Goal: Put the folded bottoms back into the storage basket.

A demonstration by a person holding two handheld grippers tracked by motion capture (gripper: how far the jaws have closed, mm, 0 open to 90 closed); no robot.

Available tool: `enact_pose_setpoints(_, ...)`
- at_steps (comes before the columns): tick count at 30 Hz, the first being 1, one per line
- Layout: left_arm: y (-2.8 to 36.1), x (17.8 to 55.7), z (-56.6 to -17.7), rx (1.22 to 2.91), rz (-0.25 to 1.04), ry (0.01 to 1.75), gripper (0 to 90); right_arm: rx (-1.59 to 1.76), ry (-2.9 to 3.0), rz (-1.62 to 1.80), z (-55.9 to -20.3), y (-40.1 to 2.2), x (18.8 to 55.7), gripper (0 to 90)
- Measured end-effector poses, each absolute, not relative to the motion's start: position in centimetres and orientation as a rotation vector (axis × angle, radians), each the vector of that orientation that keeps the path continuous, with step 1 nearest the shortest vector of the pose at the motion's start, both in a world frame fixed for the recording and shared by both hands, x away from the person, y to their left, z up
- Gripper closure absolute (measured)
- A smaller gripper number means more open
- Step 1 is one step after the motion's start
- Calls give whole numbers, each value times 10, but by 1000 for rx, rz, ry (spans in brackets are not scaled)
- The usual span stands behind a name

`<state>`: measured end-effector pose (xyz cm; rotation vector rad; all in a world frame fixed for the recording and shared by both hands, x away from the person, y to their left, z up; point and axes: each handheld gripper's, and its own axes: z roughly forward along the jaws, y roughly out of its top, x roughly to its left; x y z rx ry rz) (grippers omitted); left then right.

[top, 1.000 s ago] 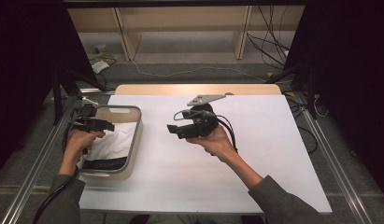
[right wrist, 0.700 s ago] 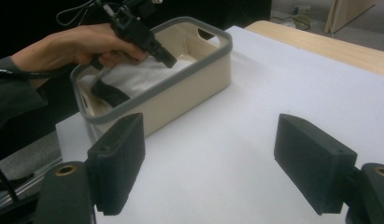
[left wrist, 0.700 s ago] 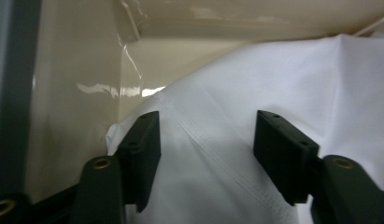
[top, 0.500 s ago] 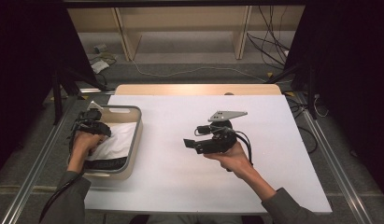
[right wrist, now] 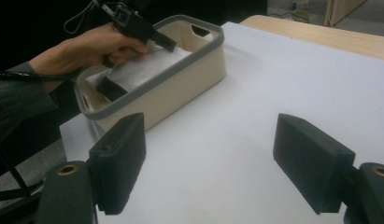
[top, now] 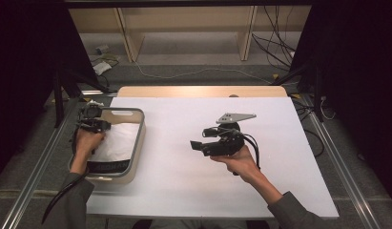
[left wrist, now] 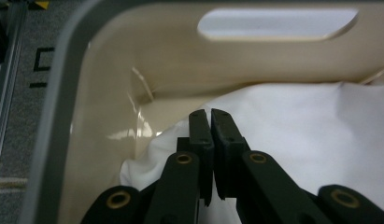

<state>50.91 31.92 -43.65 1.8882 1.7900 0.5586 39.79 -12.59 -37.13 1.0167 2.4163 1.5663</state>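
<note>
So our left gripper [left wrist: 210,121] sits jaws closed, holding nothing, over the white cloth [left wrist: 297,135] in the beige basket [top: 136,143]; right gripper [right wrist: 210,163] hovers wide open, empty, above the table [top: 184,181].

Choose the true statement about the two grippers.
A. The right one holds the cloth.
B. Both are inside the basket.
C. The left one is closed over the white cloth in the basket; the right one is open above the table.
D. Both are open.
C: the left gripper has its jaws together over the white cloth inside the basket, while the right gripper has its jaws wide apart above the table.
</note>
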Motion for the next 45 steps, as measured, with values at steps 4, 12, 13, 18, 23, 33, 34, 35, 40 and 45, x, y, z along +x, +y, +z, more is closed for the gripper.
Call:
enact_pose_setpoints(4, 322, 509, -444, 1873, 569, 1825, 869, 1029, 2418, 1562, -373, -127, 398, 266)
enact_pose_setpoints(12, 324, 508, -452, 1872, 557, 1853, 768, 1038, 2416, 1558, -374, -130, 397, 265)
enact_pose_setpoints(13, 323, 508, -451, 1868, 551, 1846, 721, 1036, 2411, 1558, -374, -131, 397, 266)
enact_pose_setpoints(18, 321, 502, -439, 1847, 508, 1816, 546, 1043, 2389, 1570, -372, -135, 396, 265)
enact_pose_setpoints(23, 317, 496, -428, 1832, 484, 1788, 436, 1055, 2369, 1575, -371, -140, 395, 265)
enact_pose_setpoints(33, 302, 481, -410, 1820, 456, 1723, 252, 1088, 2305, 1601, -375, -152, 395, 265)
enact_pose_setpoints(34, 300, 479, -408, 1816, 454, 1714, 243, 1090, 2302, 1598, -375, -153, 395, 264)
enact_pose_setpoints(35, 299, 477, -406, 1814, 454, 1705, 235, 1094, 2300, 1598, -376, -154, 394, 263)
enact_pose_setpoints(40, 291, 467, -397, 1793, 448, 1666, 215, 1115, 2284, 1598, -379, -160, 393, 263)
enact_pose_setpoints(45, 282, 459, -394, 1790, 457, 1641, 201, 1133, 2274, 1596, -382, -165, 392, 262)
